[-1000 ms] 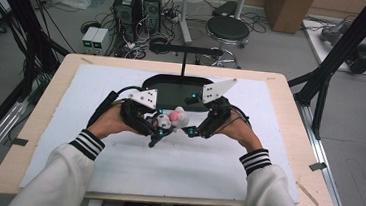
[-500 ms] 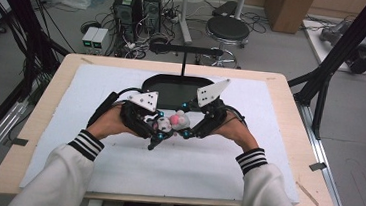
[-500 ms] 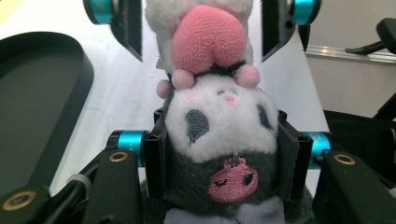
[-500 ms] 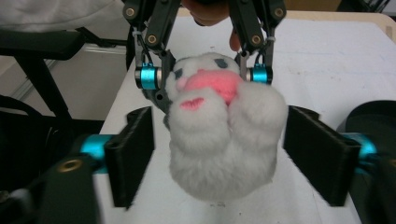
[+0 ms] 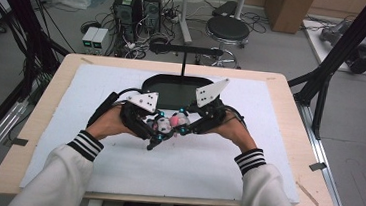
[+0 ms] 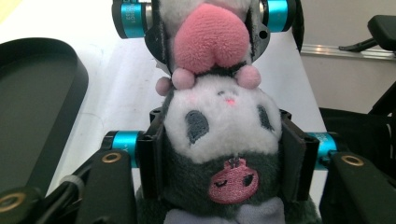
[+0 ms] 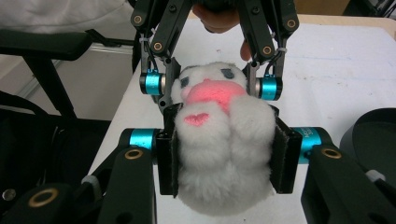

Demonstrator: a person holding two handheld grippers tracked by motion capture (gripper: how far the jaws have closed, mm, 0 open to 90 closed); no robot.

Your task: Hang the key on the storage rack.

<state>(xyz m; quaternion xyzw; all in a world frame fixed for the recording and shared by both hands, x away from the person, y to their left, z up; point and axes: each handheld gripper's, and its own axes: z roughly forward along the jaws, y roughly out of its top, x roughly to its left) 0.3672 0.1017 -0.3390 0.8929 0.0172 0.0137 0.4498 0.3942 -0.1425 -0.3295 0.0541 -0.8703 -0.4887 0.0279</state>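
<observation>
Fluffy white plush makes up most of the small stuffed toy I hold between my two grippers, above the white foam mat and just in front of the black oval tray. In my left gripper view it shows a white face with grey eye patches, a dark grey hood bearing a pink skull badge, and a pink heart-shaped patch on its far end. In my right gripper view its round white body carries a small pink heart.

A second ago my right gripper stood spread wide beside the toy; its jaws have just been closing, and its pads now press the white body from both sides. My left gripper pinches the head, its jaws just easing slightly wider yet both pads touching the plush. Both hands sit where they were.
</observation>
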